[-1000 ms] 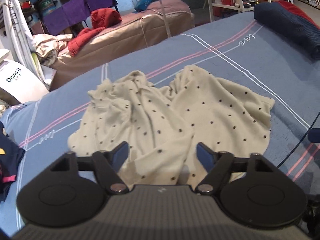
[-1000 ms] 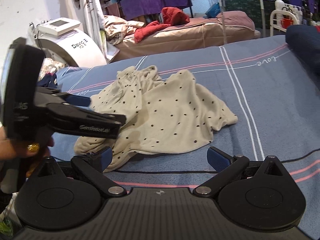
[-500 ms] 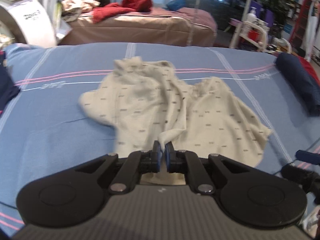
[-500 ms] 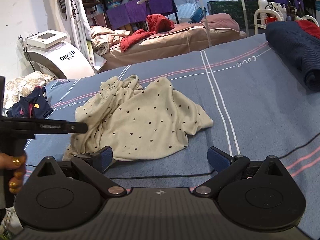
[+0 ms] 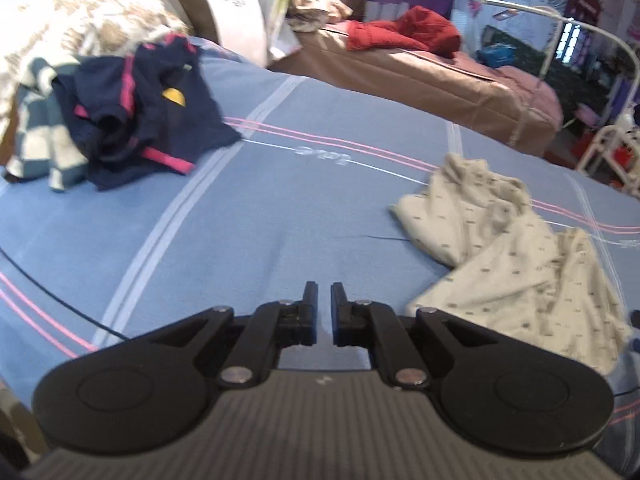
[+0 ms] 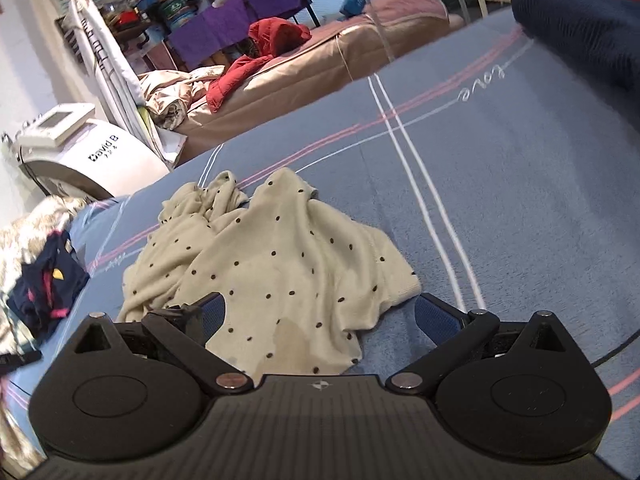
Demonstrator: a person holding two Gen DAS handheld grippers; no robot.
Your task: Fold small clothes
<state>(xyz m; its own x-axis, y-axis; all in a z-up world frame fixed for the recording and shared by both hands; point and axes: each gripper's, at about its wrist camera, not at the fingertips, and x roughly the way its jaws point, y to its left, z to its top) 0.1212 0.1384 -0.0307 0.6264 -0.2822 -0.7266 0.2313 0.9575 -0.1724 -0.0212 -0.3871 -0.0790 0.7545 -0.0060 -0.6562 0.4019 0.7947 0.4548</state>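
While the cream dotted garment [image 6: 276,276] lies crumpled on the blue striped bed [image 5: 280,216], roughly midway across it and close to the near edge, neither claw has hold of it. In the left wrist view the left claw [image 5: 324,300] points at bare sheet with the garment [image 5: 516,256] off to its right; its jaws stand nearly together with only a slim gap, are just opening, and nothing lies between them. In the right wrist view the right claw [image 6: 320,314] is spread wide, its blue pads on either side of the garment's near hem, the cloth between them but not pressed.

A heap of navy clothes with pink trim [image 5: 136,108] sits toward the bed's far left corner, and a rolled dark blue blanket [image 6: 580,28] rests at the far right edge.

Several things could go wrong from here. Since the garment is bunched in overlapping folds, a pinch at the near hem may catch two layers at once, so lifting would drag a lump rather than open it flat. The left claw, aimed away from the cloth, would have to swing back right; closing early would nip only the sheet. Because the knit looks soft and limp, a one-sided pull may slide the whole piece toward the near edge.
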